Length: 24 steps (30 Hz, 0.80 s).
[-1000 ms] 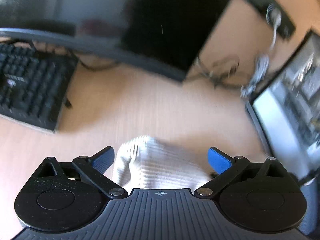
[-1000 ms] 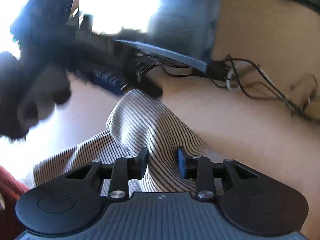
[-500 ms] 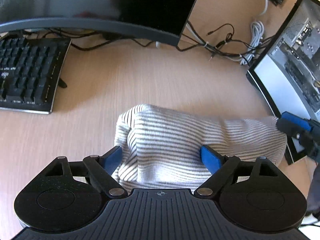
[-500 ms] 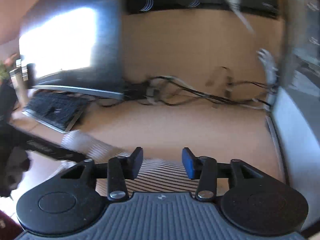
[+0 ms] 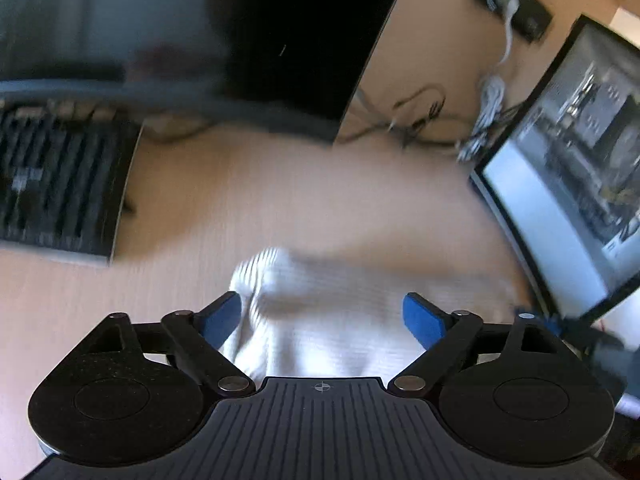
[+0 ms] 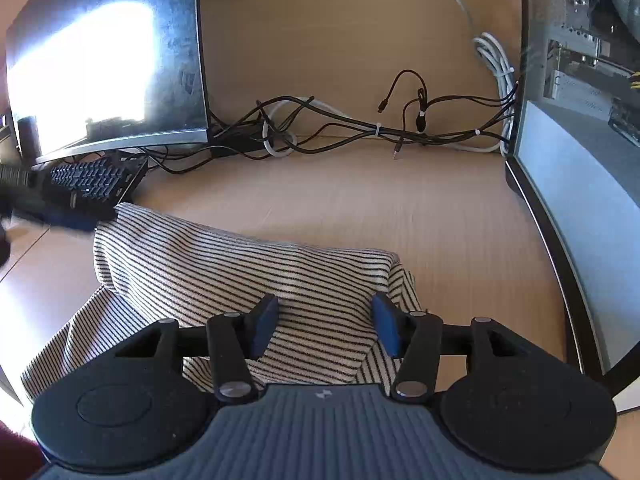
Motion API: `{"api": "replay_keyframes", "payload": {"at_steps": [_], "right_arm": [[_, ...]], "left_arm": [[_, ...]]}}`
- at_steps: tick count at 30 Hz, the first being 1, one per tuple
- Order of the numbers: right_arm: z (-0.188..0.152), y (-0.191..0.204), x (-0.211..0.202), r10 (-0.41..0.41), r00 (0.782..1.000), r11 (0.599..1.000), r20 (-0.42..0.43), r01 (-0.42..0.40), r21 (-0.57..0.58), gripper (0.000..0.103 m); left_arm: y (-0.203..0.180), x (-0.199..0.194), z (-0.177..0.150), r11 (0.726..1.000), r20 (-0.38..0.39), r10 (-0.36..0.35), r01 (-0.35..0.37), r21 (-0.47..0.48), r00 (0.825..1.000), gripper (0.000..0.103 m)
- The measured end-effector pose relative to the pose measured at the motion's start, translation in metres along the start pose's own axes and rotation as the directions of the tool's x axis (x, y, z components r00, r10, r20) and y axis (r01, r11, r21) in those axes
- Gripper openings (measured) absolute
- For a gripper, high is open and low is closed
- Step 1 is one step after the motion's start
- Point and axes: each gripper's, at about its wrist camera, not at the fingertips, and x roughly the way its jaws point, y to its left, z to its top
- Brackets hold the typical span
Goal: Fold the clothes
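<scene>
Fingers spread wide on the left hand-held gripper (image 5: 322, 316), its blue pads on either side of the striped shirt (image 5: 320, 320) without pinching it; that view is blurred. The right hand-held gripper (image 6: 324, 326) is also wide, with the shirt's folded edge lying between its pads, untouched by either. In the right wrist view the shirt (image 6: 240, 272) is a cream cloth with thin dark stripes, folded over on the wooden desk (image 6: 440, 220), one corner reaching toward 10 o'clock. Just beyond that corner sits a black keyboard (image 6: 92, 182), under a curved monitor (image 6: 108, 60) at 11 o'clock. At 12 o'clock a tangle of black and white cables (image 6: 360, 128) runs along the back of the desk. At 3 o'clock stands a second monitor (image 6: 580, 160).
</scene>
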Motion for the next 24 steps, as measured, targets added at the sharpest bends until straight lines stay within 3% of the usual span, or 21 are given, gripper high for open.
{"api": "replay_keyframes", "payload": {"at_steps": [6, 12, 15, 19, 24], "right_arm": [[-0.003, 0.004, -0.006, -0.015, 1.0, 1.0, 0.009, 0.015, 0.0, 0.055], [0.009, -0.002, -0.018, -0.065, 0.996, 0.997, 0.058, 0.062, 0.045, 0.066], [0.01, -0.01, -0.007, -0.095, 0.995, 0.994, 0.022, 0.093, 0.065, 0.068], [-0.002, -0.031, 0.01, -0.045, 0.998, 0.976, -0.036, 0.051, 0.21, 0.074], [-0.016, -0.049, 0.012, 0.021, 0.999, 0.935, -0.038, -0.006, 0.355, 0.078]], "left_arm": [[-0.013, 0.031, -0.009, 0.996, -0.086, 0.068, -0.062, 0.069, 0.994, 0.087], [-0.005, 0.031, -0.02, 0.998, -0.12, 0.047, -0.042, 0.044, 0.992, 0.087], [-0.007, 0.03, -0.024, 0.998, -0.128, 0.051, -0.045, 0.046, 0.99, 0.088], [-0.009, 0.028, -0.026, 0.998, -0.133, 0.049, -0.045, 0.036, 0.99, 0.089], [-0.005, 0.013, -0.01, 1.0, -0.085, 0.01, -0.01, -0.003, 0.996, 0.089]]}}
